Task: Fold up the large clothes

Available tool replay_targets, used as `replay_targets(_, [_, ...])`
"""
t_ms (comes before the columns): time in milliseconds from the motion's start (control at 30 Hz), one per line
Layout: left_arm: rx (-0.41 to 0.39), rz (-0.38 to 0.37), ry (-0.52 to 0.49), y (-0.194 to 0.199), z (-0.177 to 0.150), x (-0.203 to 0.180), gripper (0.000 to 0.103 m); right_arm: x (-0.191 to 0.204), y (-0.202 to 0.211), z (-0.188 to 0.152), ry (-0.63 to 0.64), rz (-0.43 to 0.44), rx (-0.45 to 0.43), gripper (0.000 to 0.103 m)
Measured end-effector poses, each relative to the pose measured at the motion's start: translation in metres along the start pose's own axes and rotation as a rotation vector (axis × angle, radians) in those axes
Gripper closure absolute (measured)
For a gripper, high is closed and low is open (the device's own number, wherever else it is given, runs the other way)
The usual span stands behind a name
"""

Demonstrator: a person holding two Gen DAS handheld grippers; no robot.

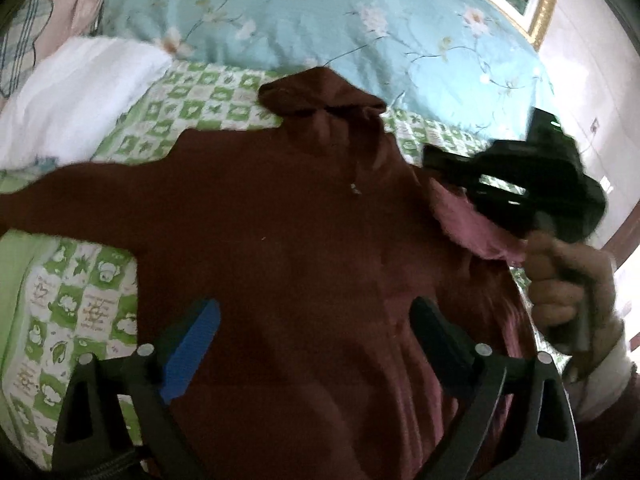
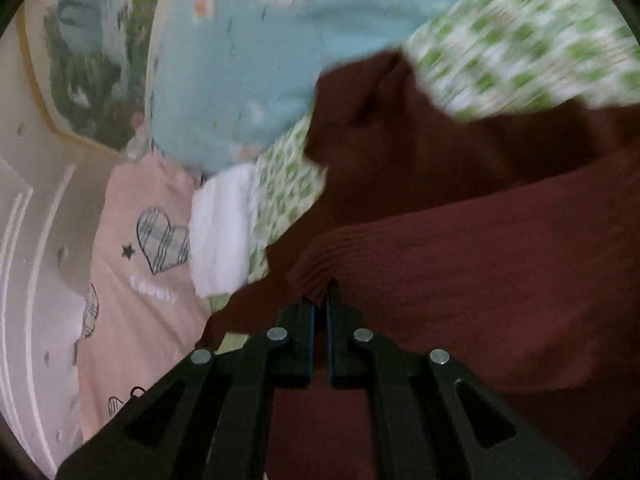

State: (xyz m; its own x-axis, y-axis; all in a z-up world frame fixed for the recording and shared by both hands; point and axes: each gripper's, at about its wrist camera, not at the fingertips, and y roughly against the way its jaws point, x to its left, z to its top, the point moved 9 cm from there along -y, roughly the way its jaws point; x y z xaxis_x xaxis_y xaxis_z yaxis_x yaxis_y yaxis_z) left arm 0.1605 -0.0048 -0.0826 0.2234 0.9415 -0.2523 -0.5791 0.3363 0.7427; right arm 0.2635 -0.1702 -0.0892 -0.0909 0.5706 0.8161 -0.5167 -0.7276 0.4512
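The hoodie (image 1: 280, 208) lies spread on the bed (image 1: 92, 300), hood away from both jaws; the right gripper (image 2: 322, 296) pinches its ribbed cuff; the left gripper (image 1: 316, 336) gapes empty above the body.

Maroon hoodie (image 1: 280, 220) sleeve cut off left, checked sheet (image 2: 520, 40) motion-blurred

The maroon hoodie (image 1: 280, 220) covers the middle of the bed (image 1: 92, 304). Bare green-checked sheet lies open on its left, where a claw could pass. Behind the hood, the blue floral quilt (image 1: 320, 20) and a white folded cloth (image 1: 76, 92) wall off the far side. On the right, the right claw (image 1: 452, 164) and the person's hand (image 1: 568, 284) crowd the hoodie's lifted edge.
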Motion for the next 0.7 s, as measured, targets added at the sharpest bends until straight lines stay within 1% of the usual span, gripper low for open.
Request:
replay_targets(33, [0.006,-0.002,0.007,-0.001,0.0,0.005,0.009,0.006,-0.024,-0.004,-0.009,0.025,0.03,0.099])
replay_targets(67, [0.01,-0.01,0.014,-0.003,0.001,0.01,0.009,0.01,-0.035,-0.005,-0.012,0.038,0.045,0.099])
replay_targets(133, [0.006,-0.021,0.023,-0.005,0.004,0.018,0.009,0.016,-0.071,-0.01,-0.016,0.048,0.087,0.099])
replay_targets(300, [0.01,-0.023,0.045,-0.019,0.013,0.037,0.009,0.017,-0.12,-0.027,-0.021,0.06,0.17,0.098])
replay_targets(367, [0.016,-0.028,0.059,-0.029,0.017,0.044,0.009,0.02,-0.134,-0.03,-0.025,0.076,0.198,0.094])
replay_targets(400, [0.018,-0.025,0.065,-0.034,0.02,0.047,0.009,0.021,-0.141,-0.03,-0.018,0.054,0.208,0.092])
replay_targets(433, [0.02,-0.024,0.073,-0.041,0.024,0.051,0.009,0.019,-0.141,-0.03,-0.014,0.029,0.22,0.084])
replay_targets(467, [0.022,-0.027,0.084,-0.048,0.028,0.054,0.009,0.019,-0.142,-0.03,-0.012,0.023,0.226,0.073])
replay_targets(500, [0.028,-0.029,0.093,-0.055,0.031,0.057,0.009,0.018,-0.136,-0.028,-0.011,0.027,0.218,0.071])
replay_targets(567, [0.042,-0.027,0.112,-0.072,0.039,0.064,0.009,0.019,-0.11,-0.02,0.004,0.04,0.165,0.071])
replay_targets(600, [0.048,-0.029,0.119,-0.08,0.044,0.066,0.009,0.018,-0.093,-0.016,0.011,0.043,0.133,0.071])
replay_targets(633, [0.053,-0.029,0.125,-0.087,0.048,0.068,0.009,0.014,-0.065,-0.012,0.018,0.036,0.083,0.071])
replay_targets(700, [0.069,-0.027,0.129,-0.107,0.057,0.071,0.011,0.008,-0.03,-0.008,0.027,0.01,0.016,0.071])
